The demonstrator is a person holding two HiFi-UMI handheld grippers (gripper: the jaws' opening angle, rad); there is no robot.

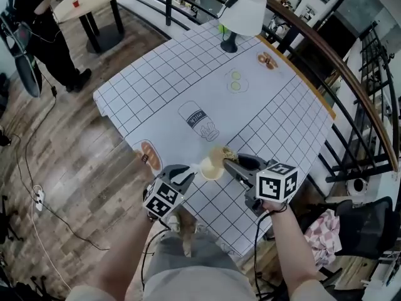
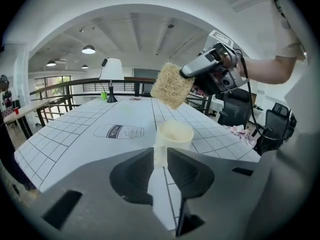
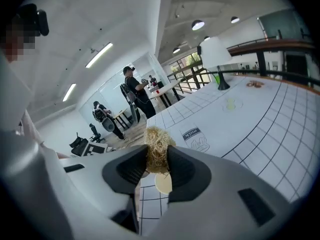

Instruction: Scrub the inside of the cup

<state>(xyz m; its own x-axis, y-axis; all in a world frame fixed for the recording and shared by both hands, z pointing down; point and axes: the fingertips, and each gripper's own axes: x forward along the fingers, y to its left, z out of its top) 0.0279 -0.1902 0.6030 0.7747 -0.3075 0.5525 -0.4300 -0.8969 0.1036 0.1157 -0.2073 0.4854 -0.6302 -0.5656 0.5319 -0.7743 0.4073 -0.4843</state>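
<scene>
Farther up the table (image 1: 188, 74), well apart from the cup (image 1: 212, 167), a white lamp (image 1: 241, 14) stands on the grid-printed cloth (image 1: 294, 115). A railing (image 1: 326, 52) runs behind, and a person (image 1: 44, 33) stands on the wooden floor (image 1: 56, 168). The left claw (image 1: 191, 177) is narrowly parted around the cup's handle at the near edge. The right claw (image 1: 229, 161) pinches a straw-coloured scrubber (image 2: 172, 85) just above the cup.
</scene>
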